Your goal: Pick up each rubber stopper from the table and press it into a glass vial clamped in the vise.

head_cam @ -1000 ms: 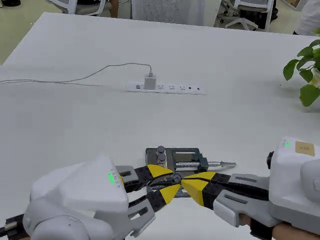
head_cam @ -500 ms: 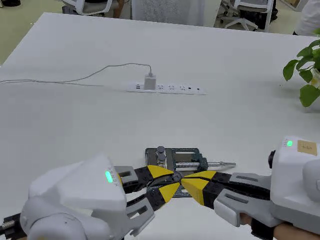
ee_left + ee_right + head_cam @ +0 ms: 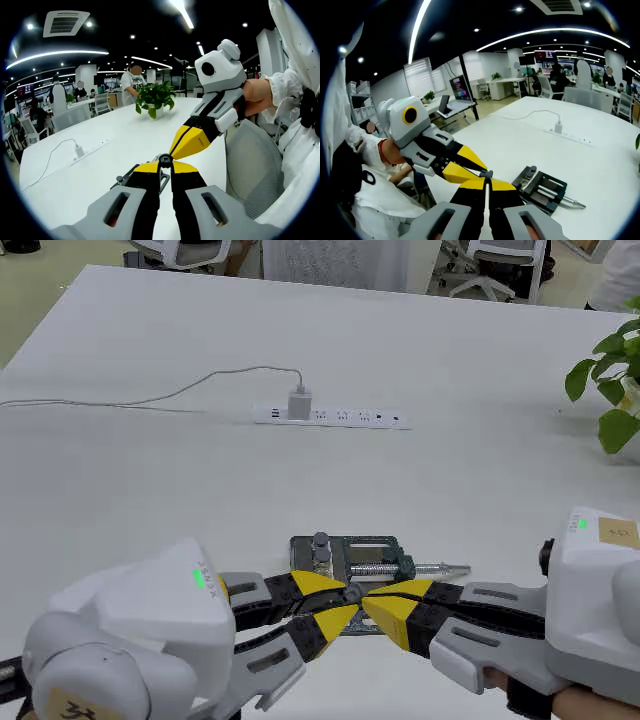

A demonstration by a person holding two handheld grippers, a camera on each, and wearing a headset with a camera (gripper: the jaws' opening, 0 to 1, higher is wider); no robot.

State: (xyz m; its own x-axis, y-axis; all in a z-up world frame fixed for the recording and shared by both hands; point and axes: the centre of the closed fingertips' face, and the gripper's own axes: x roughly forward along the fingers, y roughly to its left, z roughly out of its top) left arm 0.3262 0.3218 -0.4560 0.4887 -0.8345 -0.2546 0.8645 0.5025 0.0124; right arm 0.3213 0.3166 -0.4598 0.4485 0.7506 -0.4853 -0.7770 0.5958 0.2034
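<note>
Transfer of a stopper in front of the vise [image 3: 372,552]. Over the last second the body of the left gripper [image 3: 347,600] has sunk lower and to the left in the head view. The meeting point of the two tools has stayed put just in front of the vise, and the desk [image 3: 150,470] and power strip [image 3: 330,416] have not shifted. The left fingers [image 3: 148,172] stand narrow, apparently pinching a small grey rubber stopper [image 3: 165,159] at their tips. The right gripper [image 3: 366,602] has its fingers [image 3: 502,186] pressed together with nothing seen between them, their tips touching or just beside the stopper. A grey-capped vial [image 3: 320,543] stands upright in the vise. The change reads as a re-angling of the left tool, probably to reseat the stopper; it has not yet been carried to a vial.
</note>
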